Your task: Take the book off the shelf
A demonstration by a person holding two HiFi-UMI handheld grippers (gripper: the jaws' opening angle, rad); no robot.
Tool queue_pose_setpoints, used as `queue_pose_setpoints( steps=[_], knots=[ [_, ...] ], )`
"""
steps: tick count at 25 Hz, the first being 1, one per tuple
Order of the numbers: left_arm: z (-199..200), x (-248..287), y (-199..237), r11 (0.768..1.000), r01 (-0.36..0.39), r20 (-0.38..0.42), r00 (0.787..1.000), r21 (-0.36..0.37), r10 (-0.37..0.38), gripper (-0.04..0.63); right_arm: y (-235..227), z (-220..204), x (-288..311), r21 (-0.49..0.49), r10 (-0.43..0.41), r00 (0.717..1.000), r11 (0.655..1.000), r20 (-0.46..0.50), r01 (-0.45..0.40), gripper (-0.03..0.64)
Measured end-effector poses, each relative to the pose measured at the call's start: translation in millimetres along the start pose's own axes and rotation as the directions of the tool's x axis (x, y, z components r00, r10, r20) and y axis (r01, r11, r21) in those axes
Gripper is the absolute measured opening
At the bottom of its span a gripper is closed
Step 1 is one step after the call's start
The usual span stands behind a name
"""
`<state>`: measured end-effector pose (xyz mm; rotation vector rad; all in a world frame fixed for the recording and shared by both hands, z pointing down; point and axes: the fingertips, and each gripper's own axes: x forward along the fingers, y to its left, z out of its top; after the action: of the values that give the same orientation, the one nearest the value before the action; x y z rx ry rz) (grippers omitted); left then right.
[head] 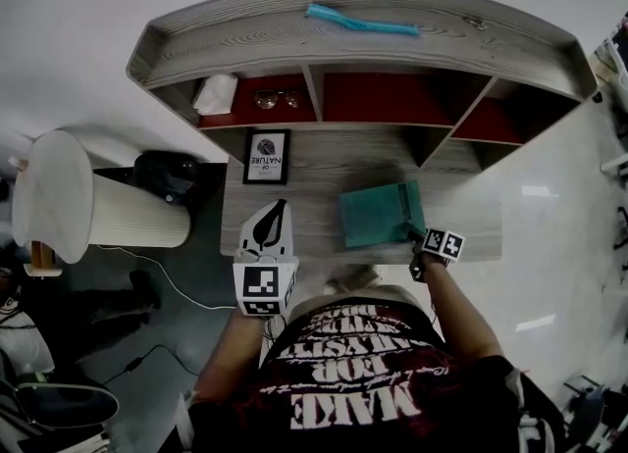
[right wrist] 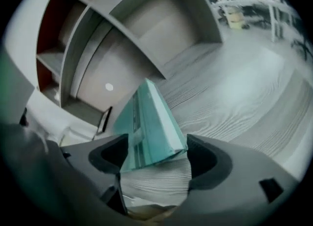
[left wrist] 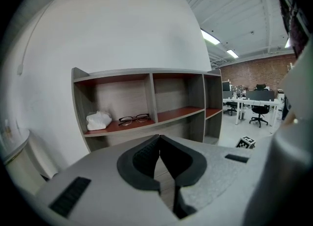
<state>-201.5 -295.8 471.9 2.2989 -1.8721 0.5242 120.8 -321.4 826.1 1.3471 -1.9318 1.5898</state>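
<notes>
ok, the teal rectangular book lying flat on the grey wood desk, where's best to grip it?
Its near right corner, from the person's side. The teal rectangular book lies flat on the grey wood desk, so probably only the thin edge can be pinched across its thickness. The right gripper straddles that corner, jaws open.

Right gripper: jaws stand wide apart, with the near end of a teal book between them, not clamped. The book rests on the wood-grain table. The shelf stands behind it, with a small framed picture at its foot.
</notes>
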Motion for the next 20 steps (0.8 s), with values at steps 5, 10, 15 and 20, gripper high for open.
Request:
queue_pose_setpoints(
  steps=[5, 10, 15, 20],
  knots=[
    [3, -4, -6, 0.999, 0.028, 0.020, 0.999, -0.026, -0.028, 0.006, 1, 6, -18, -0.297, -0.146, 0.989, 0.945, -0.012, 0.136, 0.430],
    [15, -6, -11, 0.990, 0.091, 0.085, 0.993, -0.110, -0.082, 0.006, 84, 19, -66, -0.502, 0.056, 0.997, 0.864, 0.045, -0.026, 0.284],
    [28, -16, -14, 0.994, 0.093, 0.147, 0.985, -0.052, -0.084, 0.006, 180, 50, -149, -0.689, 0.300, 0.921, 0.723, 0.251, -0.048, 0.039],
    [46, -30, -24, 0.990, 0.139, 0.184, 0.974, -0.022, -0.133, 0.006, 245, 72, -232, -0.771, 0.420, 0.827, 0.636, 0.374, 0.026, 0.003]
  ],
)
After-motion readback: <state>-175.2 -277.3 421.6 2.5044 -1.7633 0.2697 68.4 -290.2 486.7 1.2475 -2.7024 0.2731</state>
